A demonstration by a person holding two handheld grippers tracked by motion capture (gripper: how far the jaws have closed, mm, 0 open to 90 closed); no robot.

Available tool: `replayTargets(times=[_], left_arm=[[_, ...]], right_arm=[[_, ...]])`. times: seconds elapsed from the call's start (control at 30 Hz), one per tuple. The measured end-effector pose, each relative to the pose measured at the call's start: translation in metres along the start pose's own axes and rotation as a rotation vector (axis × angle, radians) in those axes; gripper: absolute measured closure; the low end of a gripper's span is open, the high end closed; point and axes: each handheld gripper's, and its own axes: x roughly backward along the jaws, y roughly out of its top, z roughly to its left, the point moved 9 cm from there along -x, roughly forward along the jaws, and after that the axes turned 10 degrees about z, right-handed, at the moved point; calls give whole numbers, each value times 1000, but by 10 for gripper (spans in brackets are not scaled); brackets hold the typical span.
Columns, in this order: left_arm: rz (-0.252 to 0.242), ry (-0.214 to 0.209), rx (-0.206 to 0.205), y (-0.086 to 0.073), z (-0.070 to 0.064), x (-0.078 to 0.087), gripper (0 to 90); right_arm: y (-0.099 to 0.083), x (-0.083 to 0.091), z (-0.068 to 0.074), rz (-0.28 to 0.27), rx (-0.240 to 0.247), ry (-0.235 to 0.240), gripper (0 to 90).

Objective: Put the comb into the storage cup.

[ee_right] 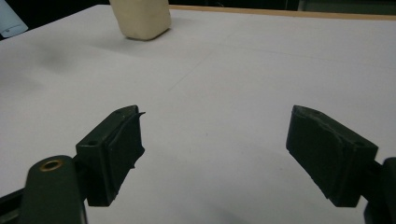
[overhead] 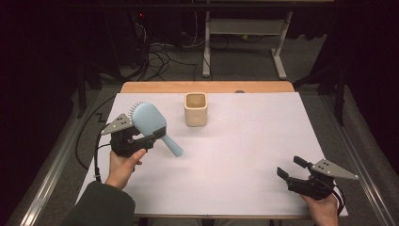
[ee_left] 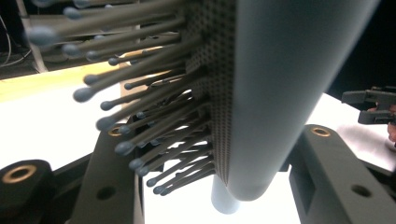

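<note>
At centre left of the high view, the left tongs (overhead: 151, 136) sit clamped shut in a raised hand (overhead: 123, 165); at lower right, the right tongs (overhead: 290, 167) gape wide, held low.

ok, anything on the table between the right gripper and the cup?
No. In the right gripper view only bare white table runs from the right gripper to the cup; the high view agrees.
</note>
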Motion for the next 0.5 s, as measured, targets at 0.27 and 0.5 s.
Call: replayTargets(times=[0.27, 0.5], left_arm=[[2, 5, -3, 8, 2, -3, 528], [3, 2, -2, 13, 1, -7, 528]], right_arm=[[0, 0, 0, -2, 2, -1, 192], [0, 0, 0, -2, 0, 1, 192]])
